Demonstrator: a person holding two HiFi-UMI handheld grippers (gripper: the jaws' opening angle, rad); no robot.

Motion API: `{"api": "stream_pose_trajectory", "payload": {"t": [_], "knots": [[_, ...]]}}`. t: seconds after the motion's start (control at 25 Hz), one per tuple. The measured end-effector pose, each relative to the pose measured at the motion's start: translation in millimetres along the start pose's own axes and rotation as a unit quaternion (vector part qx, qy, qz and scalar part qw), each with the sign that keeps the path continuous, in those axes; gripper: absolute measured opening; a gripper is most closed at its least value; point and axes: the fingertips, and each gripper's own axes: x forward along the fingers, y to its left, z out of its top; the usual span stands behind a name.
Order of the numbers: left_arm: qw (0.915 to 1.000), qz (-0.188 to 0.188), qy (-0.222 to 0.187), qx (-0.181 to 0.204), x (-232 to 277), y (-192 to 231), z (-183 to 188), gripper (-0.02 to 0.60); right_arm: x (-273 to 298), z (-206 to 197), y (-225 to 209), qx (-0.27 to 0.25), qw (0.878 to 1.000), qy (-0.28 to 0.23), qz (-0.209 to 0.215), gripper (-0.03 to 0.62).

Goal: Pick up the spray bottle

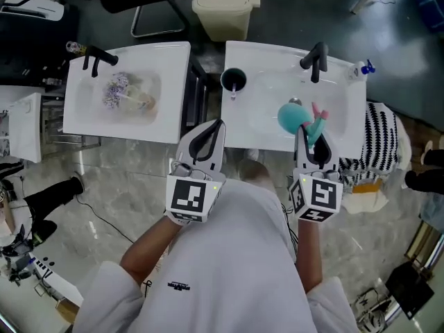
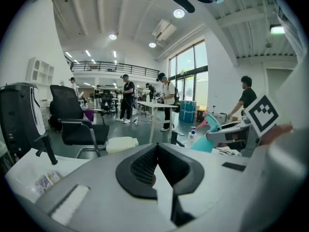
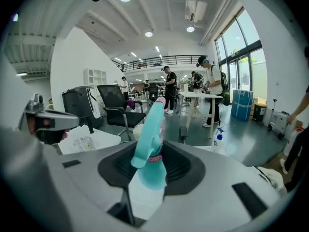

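**Head view, with both gripper views.** The spray bottle (image 1: 303,120) is held in the right gripper (image 1: 310,143) and is seen over the front half of the right basin (image 1: 270,50). It lies in line with the black faucet (image 1: 316,61) at that basin's far rim.

In the right gripper view, the right gripper (image 3: 147,175) is shown clamped on the spray bottle (image 3: 149,149). The jaws are set partly apart and pressed against its sides below the teal spray head. A pink band is seen at the neck, and a pale body runs down between the jaws.

The left gripper (image 1: 216,125) is shown at the near left corner of the right basin, over the gap beside it. In its own view, the left gripper (image 2: 157,151) is seen with its jaws brought together at the tips and nothing between them.

A black round cup (image 1: 234,80) is set at the far left corner of the right basin. A striped cloth (image 1: 378,141) lies just beyond its right edge.
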Motion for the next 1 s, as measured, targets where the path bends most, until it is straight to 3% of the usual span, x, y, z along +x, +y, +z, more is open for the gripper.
{"api": "stream_pose_trajectory", "payload": {"t": [0.48, 1.0], "knots": [[0.9991, 0.012, -0.038, 0.016, -27.0, 10.1, 32.4, 0.005, -20.0, 37.3, 18.5, -0.013, 0.999, -0.044, 0.006, 0.124], [0.9988, 0.014, -0.043, 0.017, -25.6, 15.7, 41.9, 0.005, -15.2, 46.5, 22.2, -0.017, 0.998, -0.05, 0.016, 0.124]]}}
